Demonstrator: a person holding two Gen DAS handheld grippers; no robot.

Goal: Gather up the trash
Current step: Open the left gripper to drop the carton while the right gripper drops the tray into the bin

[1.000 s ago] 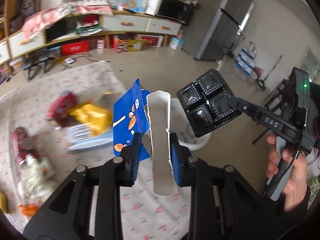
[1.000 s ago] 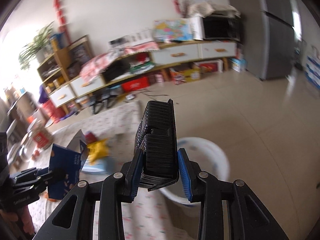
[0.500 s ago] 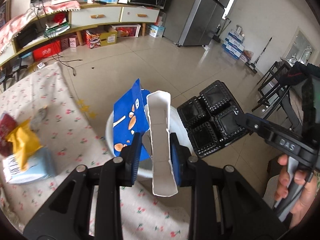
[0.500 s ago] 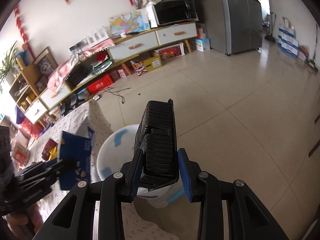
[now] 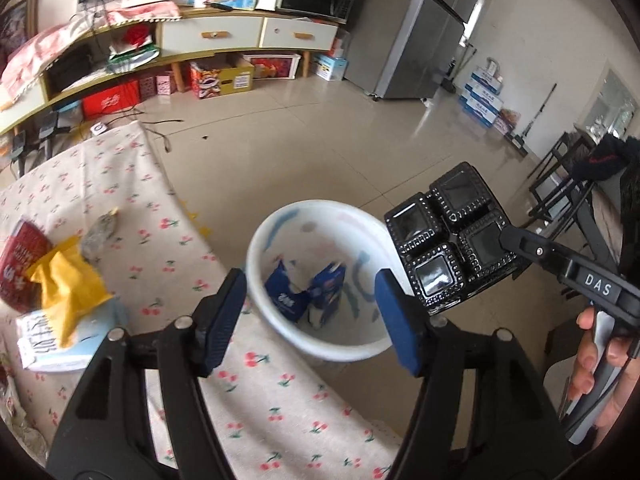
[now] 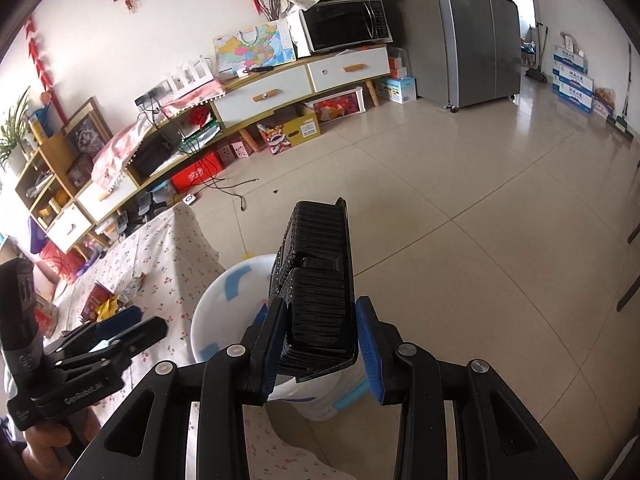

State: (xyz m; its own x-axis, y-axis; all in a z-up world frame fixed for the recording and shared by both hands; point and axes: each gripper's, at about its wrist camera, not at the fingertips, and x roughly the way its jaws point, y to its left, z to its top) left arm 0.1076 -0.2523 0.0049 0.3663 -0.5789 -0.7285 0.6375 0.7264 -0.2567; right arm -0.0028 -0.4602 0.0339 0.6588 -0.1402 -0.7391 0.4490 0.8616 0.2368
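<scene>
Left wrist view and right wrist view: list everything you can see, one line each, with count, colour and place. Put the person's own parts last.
bin: one, white with blue marks, on the floor beside the table.
blue box: one, torn, lying inside the bin.
black tray: one, four compartments, at the bin's rim, clamped in the right gripper.
tablecloth: one, white with cherries, over the table.
yellow bag: one, on the cloth's left side.
red packet: one, beside the yellow bag.
white pack: one, under the yellow bag.
fridge: one, grey, by the far wall.
microwave: one, on the sideboard.
left gripper: black with blue pads, jaws opening, nothing between them, above the bin.
right gripper: black with blue pads.
hand: one, on the right gripper's handle.
</scene>
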